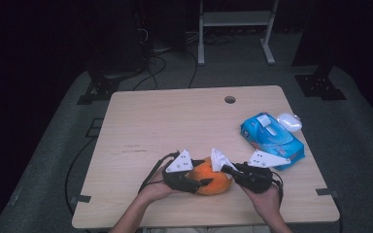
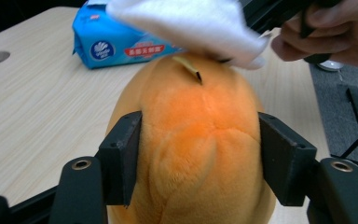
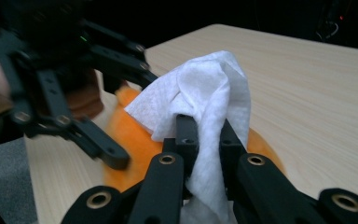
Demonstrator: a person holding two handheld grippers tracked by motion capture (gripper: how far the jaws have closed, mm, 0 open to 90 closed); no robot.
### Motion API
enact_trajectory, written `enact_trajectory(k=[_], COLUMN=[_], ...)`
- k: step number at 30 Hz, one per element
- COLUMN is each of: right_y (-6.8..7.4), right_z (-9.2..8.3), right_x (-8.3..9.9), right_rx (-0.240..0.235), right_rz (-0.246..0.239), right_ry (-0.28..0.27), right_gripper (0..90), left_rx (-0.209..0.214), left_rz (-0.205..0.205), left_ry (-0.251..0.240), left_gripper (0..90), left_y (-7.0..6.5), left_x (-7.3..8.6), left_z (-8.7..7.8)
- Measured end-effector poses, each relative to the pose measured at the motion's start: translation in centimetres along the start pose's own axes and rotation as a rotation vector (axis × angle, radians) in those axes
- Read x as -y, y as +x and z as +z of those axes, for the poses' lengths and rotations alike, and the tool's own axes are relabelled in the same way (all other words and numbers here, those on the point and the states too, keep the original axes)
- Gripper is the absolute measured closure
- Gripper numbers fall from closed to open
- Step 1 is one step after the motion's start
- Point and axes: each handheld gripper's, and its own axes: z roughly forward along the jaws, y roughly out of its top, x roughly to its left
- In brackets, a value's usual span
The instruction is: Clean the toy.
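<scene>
The left gripper (image 2: pixel 200 163) is clamping the orange plush toy (image 2: pixel 200 144) near the table's (image 1: pixel 141 121) front edge. The right gripper (image 3: pixel 205 135) is pinching a white tissue (image 3: pixel 209 88) above it; bare tabletop is lying beyond.

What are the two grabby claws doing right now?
Left gripper: closed around the orange plush toy, a jaw on each side.
Right gripper: shut on a white tissue, held above the toy.
</scene>
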Motion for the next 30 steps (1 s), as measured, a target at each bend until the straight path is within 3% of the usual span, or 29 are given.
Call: enact_trajectory(k=[2,5,7,9,12,16,19,23,25,28,30], right_y=[-1.1,-2.6,-3.7,-4.0,-2.9,-1.4,-1.0,-2.6,-2.9,-1.9,-0.7], right_z=[0.1,0.4,0.3,0.1,0.0,-0.6,-0.5,-0.1,0.1,-0.2,-0.6], right_x=[0.7,1.8,2.4,2.3,1.6,0.4,0.3,1.4,1.6,0.8,-0.2], right_rx=[0.017,0.071,0.092,0.083,0.071,0.013,0.008,0.022,0.035,0.012,-0.029], right_rz=[0.043,0.059,0.107,0.113,0.090,0.059,0.039,0.108,0.112,0.088,0.052], right_ry=[0.015,0.058,0.057,0.045,0.027,-0.032,-0.028,0.005,0.025,-0.010,-0.059], right_gripper=[83.3,83.3,83.3,83.3,83.3,83.3,83.3,83.3,83.3,83.3,83.3], left_rx=[0.012,0.025,0.005,0.018,0.006,-0.024,-0.017,-0.022,-0.024,-0.014,-0.007], left_rz=[-0.014,-0.040,-0.039,-0.057,-0.039,-0.027,-0.027,-0.048,-0.048,-0.056,-0.052], left_ry=[-0.013,-0.044,-0.022,-0.014,-0.002,-0.010,-0.022,-0.061,-0.067,-0.067,-0.067], left_gripper=[34.8,20.2,15.4,14.0,26.3,39.5,42.6,43.6,43.9,44.3,44.4], left_y=[0.3,0.8,1.1,1.3,1.2,0.9,0.9,1.0,1.1,1.1,0.9], left_x=[0.2,0.7,1.2,1.7,1.7,0.9,0.7,0.3,0.0,-0.2,-0.3], left_z=[-0.1,-0.1,0.1,0.4,0.4,0.0,-0.2,-0.8,-1.1,-1.3,-1.3])
